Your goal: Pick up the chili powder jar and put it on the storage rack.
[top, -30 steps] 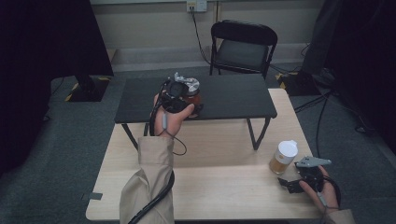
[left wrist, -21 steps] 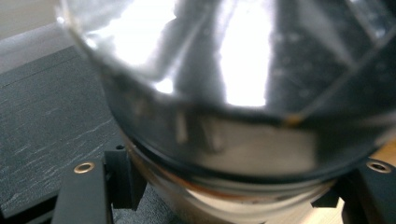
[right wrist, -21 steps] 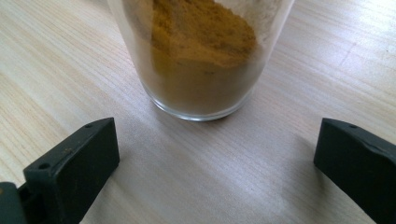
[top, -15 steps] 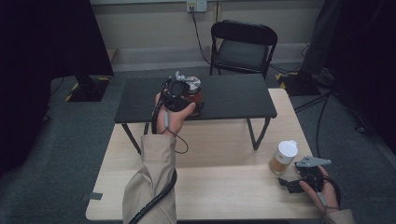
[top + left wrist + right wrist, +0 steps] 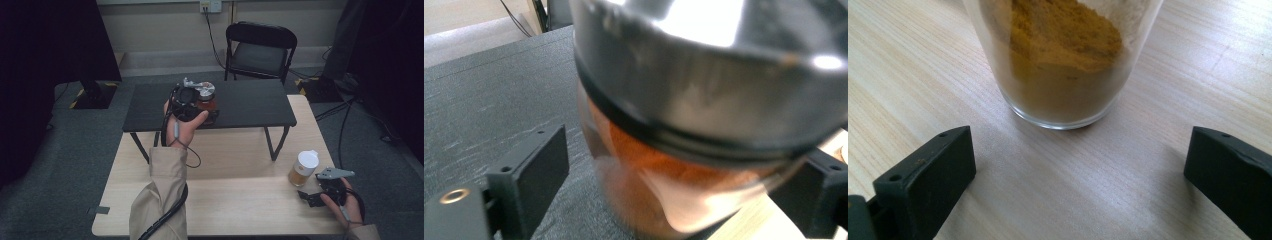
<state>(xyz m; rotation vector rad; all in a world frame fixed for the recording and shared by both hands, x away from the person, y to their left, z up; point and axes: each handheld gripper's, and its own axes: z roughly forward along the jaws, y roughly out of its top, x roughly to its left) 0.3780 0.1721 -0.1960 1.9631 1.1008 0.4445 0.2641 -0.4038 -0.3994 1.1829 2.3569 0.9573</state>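
Note:
A glass jar of orange-red powder (image 5: pixel 205 93) with a silver lid stands on the low black table (image 5: pixel 250 102). My left gripper (image 5: pixel 202 106) reaches around it from the near side. In the left gripper view the jar (image 5: pixel 704 100) sits between the jaws of the left gripper (image 5: pixel 684 155). These jaws have just been opening, and a gap shows beside the left pad. My right gripper (image 5: pixel 306 196) rests open on the wooden table (image 5: pixel 235 165). A white-lidded jar of yellow-brown powder (image 5: pixel 303 169) stands just ahead of it. In the right gripper view this jar (image 5: pixel 1063 65) stands beyond the right gripper (image 5: pixel 1080 150), untouched.
The black table stands on the far half of the wooden table. A black folding chair (image 5: pixel 260 50) is behind it on the grey floor. Cables run along the floor at the right. A dark curtain hangs at the far left.
Both hands and both jars stand where they were a second ago. The high view is too coarse to show a difference at the left jaws.

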